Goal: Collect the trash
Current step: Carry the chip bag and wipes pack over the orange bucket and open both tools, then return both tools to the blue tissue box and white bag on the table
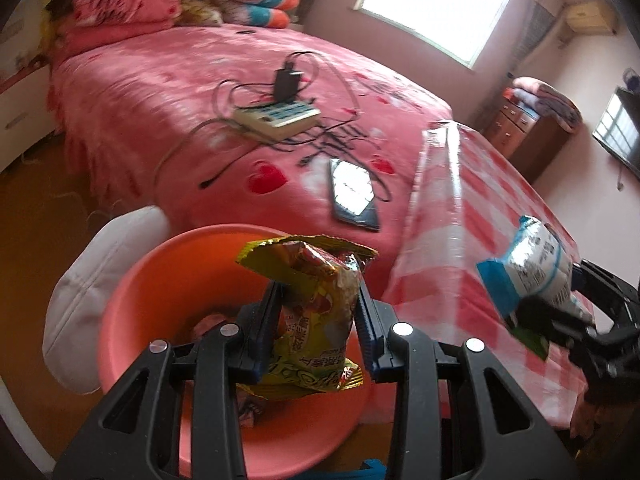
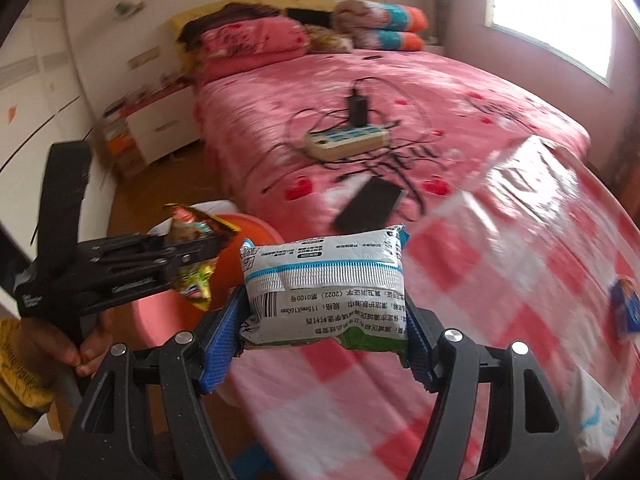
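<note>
A: Carrying both pieces of trash to the basin, I'd say. The left gripper (image 1: 316, 320) has its jaws closed to a narrow gap on a yellow snack bag (image 1: 316, 312), and that bag hangs right over the pink basin (image 1: 132, 320) on the floor, near the foot of the bed

B: And the right gripper (image 2: 326, 320)?

A: Its jaws stand wider, pressed on both ends of a white and blue packet (image 2: 324, 284). The packet hangs over the near edge of the checked tablecloth (image 2: 500, 280), to the right of the basin, so it is not over the basin yet

B: So what does the next move call for?

A: My guess: let the snack bag go first, since it is already above the basin, where some wrappers seem to lie. Then bring the packet left until it clears the rim, and release it

B: Any writing you can read?

A: The packet carries a barcode, Chinese text upside down, a size line reading 115mmX160mm and (2022). The snack bag has Chinese characters too, but I cannot make out a brand

B: And farther off?

A: On the pink bedspread (image 1: 160, 92) lie a phone (image 1: 354, 194), then a power strip (image 1: 276, 118) with tangled cables, and pillows at the far end. A blue wrapper (image 2: 626, 306) lies on the tablecloth at the right, likely still to collect
</note>
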Available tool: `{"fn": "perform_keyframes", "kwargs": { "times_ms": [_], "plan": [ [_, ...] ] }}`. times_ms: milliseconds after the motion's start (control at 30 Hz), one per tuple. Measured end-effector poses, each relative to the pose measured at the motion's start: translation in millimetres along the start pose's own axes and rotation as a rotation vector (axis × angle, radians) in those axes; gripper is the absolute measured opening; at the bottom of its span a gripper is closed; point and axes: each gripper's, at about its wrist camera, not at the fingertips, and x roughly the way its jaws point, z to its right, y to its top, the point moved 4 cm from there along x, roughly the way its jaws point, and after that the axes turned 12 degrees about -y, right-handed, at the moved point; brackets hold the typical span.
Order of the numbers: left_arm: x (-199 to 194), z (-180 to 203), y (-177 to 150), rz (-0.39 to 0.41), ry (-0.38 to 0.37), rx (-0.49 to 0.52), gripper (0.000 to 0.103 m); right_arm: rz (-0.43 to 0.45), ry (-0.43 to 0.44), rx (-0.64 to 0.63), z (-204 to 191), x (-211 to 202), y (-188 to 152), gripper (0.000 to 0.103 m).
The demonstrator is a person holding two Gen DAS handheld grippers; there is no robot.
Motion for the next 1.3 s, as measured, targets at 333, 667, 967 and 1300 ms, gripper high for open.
{"fn": "perform_keyframes", "kwargs": {
  "times_ms": [333,667,967,1300],
  "plan": [
    [-5,-44,-7,0.007,0.043,-0.090,0.037,-0.026,0.055,-0.141,-60,26,6,0.071],
    [-5,-59,-11,0.005,0.074,-0.102,0.043,-0.083,0.060,-0.206,-89,58,-7,0.083],
    [-11,-57,-5,0.029,0.115,-0.099,0.067,0.009,0.074,0.004,-44,28,3,0.089],
    [-15,-21,-1,0.037,0.085,-0.031,0.073,0.082,0.006,0.173,10,-3,-11,0.089]
  ]
}}
